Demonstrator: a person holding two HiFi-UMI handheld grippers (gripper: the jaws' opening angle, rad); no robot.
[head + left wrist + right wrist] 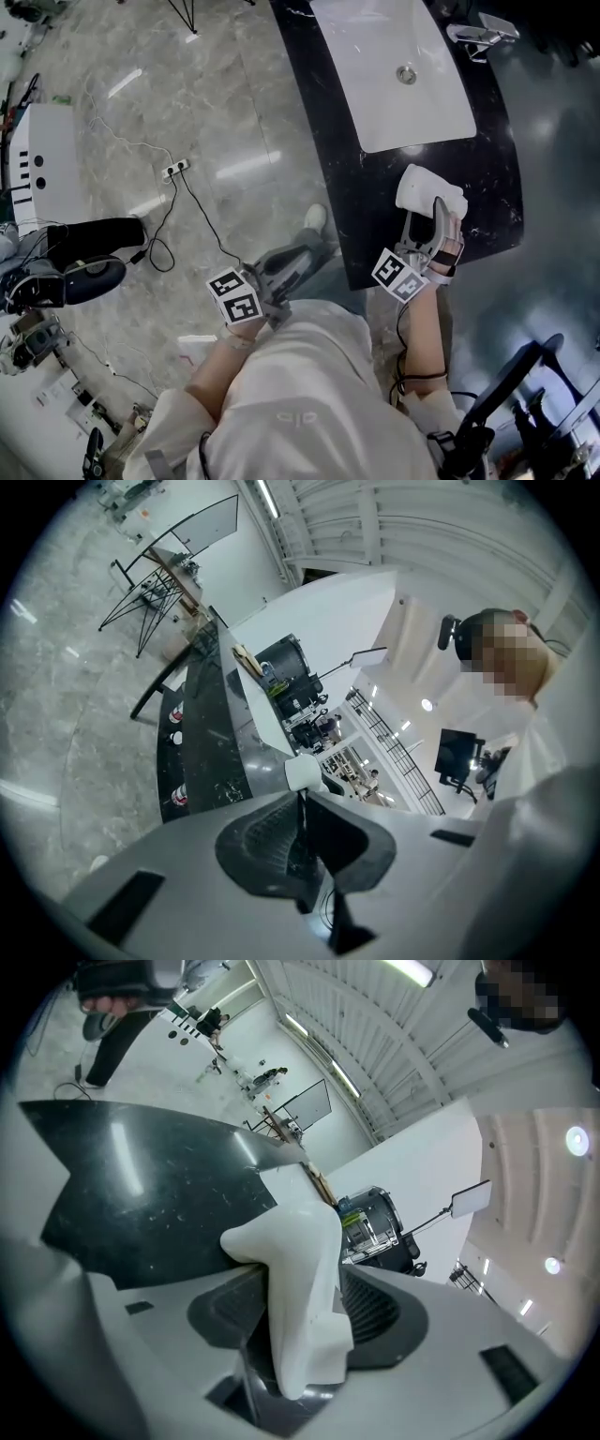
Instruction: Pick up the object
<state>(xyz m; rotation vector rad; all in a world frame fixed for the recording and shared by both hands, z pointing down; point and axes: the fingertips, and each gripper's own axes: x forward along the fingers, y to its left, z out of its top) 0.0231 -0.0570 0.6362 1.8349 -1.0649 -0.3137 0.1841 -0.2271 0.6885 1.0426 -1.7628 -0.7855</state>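
Flanking the white object (295, 1241) — spread jaws of the right gripper (302, 1283).

A black stone counter (487, 187) carried a white basin (389, 108) set into its top, with a chrome tap (480, 36) beside the basin. A white object (427, 190) lay near the counter's front edge. On the grey marble floor (234, 103) next to the counter lay a power strip (175, 170) and thin black cables (202, 220).
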